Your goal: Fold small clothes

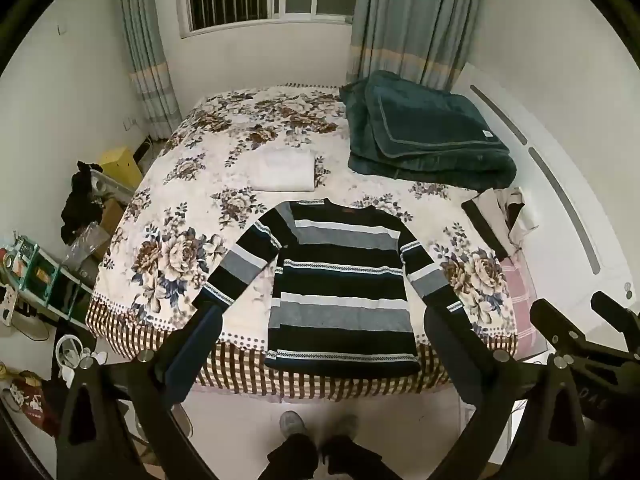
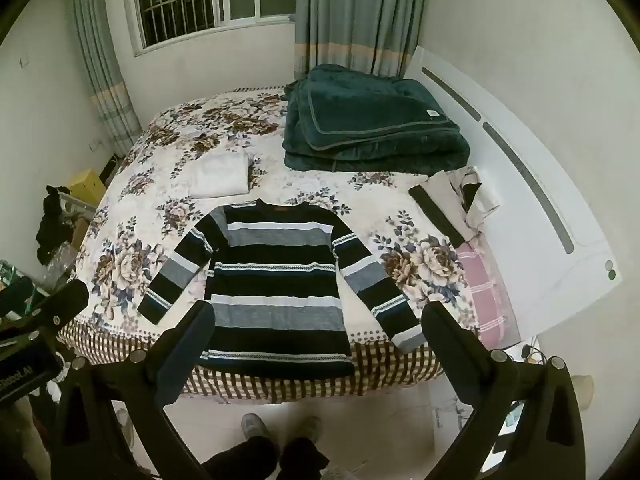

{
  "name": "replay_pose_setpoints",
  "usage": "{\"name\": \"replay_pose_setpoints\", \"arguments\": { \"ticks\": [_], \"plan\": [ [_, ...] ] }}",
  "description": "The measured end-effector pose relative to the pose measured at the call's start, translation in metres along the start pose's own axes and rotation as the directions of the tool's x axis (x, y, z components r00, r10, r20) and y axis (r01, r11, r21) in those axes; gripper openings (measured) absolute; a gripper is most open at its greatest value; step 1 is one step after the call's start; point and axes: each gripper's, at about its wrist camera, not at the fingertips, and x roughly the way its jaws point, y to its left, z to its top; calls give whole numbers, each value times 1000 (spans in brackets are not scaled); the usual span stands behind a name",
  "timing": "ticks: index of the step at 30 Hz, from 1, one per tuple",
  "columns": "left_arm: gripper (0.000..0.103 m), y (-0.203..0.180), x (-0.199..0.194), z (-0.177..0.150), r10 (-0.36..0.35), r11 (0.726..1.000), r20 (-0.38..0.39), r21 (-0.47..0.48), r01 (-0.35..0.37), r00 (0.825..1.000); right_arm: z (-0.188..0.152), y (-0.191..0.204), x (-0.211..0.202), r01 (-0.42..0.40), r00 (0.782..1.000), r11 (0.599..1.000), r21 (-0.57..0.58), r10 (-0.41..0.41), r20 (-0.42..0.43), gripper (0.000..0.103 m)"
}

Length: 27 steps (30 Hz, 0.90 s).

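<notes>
A striped sweater (image 1: pixel 340 280), black, grey and white, lies flat on the floral bed (image 1: pixel 192 184) near its front edge, sleeves spread out, hem hanging over the edge. It also shows in the right wrist view (image 2: pixel 276 284). My left gripper (image 1: pixel 324 316) is open and empty, held above the bed's front edge with the sweater's lower part between its fingers in view. My right gripper (image 2: pixel 316 316) is open and empty, likewise above the sweater's hem. A folded white garment (image 1: pixel 284 170) lies farther back on the bed.
A folded dark green blanket (image 1: pixel 424 136) sits at the back right of the bed. A pile of cloth (image 1: pixel 500 216) and a pink pillow (image 1: pixel 520 300) lie by the white headboard (image 1: pixel 568 208). Clutter and shelves (image 1: pixel 44 280) stand on the left floor. The person's feet (image 1: pixel 316 428) are below.
</notes>
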Motion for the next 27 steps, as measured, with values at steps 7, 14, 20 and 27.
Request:
{"name": "replay_pose_setpoints", "arguments": {
  "ticks": [7,14,20,27],
  "plan": [
    [103,-1,2,0,2,1000,-1,3,-2,1000,0,0,0,-1,1000,1000,-2,1,0,103],
    [103,0,-2,3,6,1000,3,6,-6,1000,3,4,0,2,1000,1000,0,-2,-7,103],
    [103,10,1,5,7,1000,0,5,-7,1000,4,6,-1,4,1000,1000,-4,-4,-9,103],
    [103,19,-3,6,12,1000,10,2,-12,1000,7,9,-1,1,1000,1000,-2,-1,-2,103]
  ]
}}
